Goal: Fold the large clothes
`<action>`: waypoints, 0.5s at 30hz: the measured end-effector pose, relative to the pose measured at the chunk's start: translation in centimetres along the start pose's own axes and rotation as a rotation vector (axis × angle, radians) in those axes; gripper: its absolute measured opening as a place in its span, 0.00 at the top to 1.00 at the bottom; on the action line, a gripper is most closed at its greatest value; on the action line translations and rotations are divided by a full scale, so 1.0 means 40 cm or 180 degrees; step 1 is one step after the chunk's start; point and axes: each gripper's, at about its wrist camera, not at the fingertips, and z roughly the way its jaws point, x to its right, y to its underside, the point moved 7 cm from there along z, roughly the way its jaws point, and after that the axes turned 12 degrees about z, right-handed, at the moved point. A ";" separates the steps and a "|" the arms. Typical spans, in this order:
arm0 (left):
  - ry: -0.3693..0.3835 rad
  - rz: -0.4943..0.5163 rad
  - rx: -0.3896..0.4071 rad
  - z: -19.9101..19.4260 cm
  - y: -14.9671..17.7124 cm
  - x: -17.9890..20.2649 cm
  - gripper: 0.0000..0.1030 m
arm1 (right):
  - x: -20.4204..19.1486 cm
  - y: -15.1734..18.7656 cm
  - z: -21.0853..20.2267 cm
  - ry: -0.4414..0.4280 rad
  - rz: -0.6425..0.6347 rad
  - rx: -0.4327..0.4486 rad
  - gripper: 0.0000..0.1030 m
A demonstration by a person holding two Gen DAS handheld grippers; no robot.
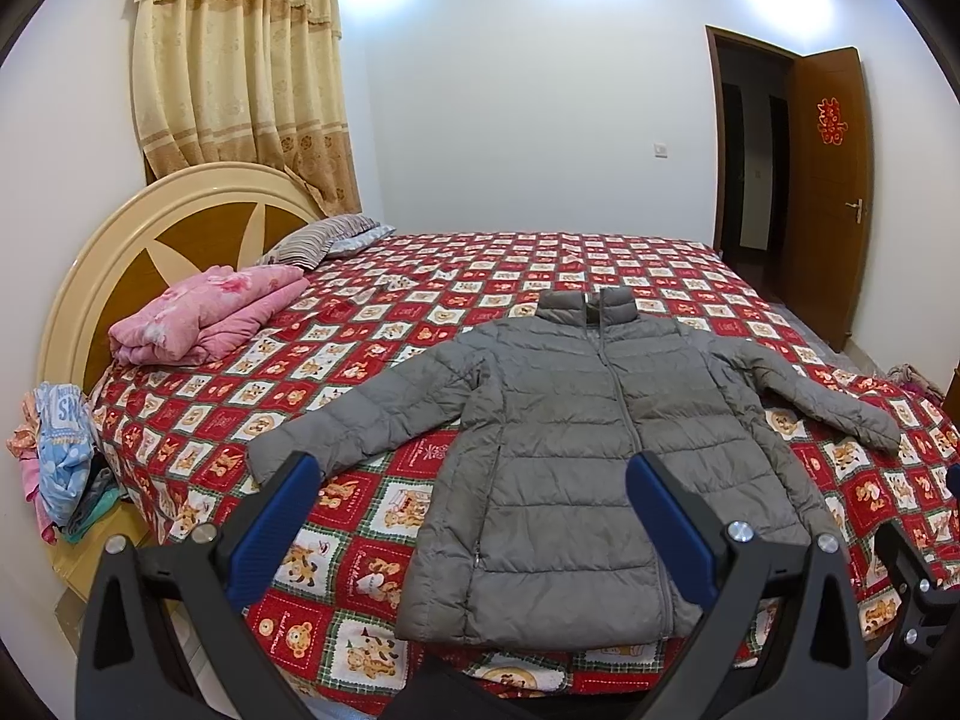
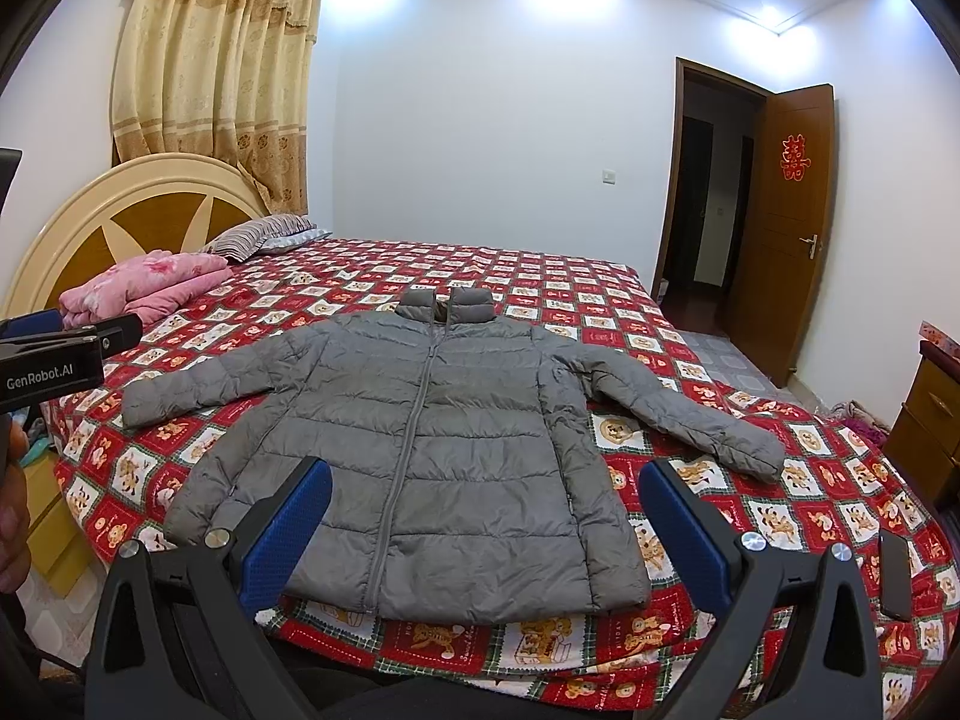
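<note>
Clothes pile (image 1: 60, 456): far left, beside the bed at the headboard end; blue and pink pieces stacked.
Headboard (image 1: 180, 228): cream and brown, rounded, left end of bed.
Pink quilt (image 1: 204, 315): folded, on the bed near the headboard.
Striped pillow (image 1: 318, 240): farther back, by the curtain (image 1: 240, 60).
Bed (image 1: 372, 516): red checked cover with bear squares.
Left claw (image 1: 474, 492): fingers spread wide, nothing between them; held above the near edge of the bed, over the jacket's left half.
Jacket (image 2: 432, 438): grey, padded, zipped, lying flat face up on the near part of the bed; collar toward the far side, hem at the near edge, both sleeves angled outward and down.
Right claw (image 2: 486, 498): fingers spread wide, empty; held above the jacket's hem.
Phone (image 2: 894, 573): dark, flat on the cover, near right, well apart from the jacket.
Door (image 2: 792, 222): brown, open, far right; red paper sign on it.
Drawers (image 2: 930, 414): wooden, right edge.
</note>
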 end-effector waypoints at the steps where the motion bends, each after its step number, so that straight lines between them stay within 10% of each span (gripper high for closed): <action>1: 0.0005 0.0001 0.0002 -0.001 0.001 0.002 0.00 | 0.000 0.000 0.000 0.0001 -0.0001 0.0003 0.01; 15: -0.0007 0.0000 0.0007 0.000 0.003 -0.006 0.00 | -0.004 0.003 0.000 -0.0007 0.0000 -0.0005 0.01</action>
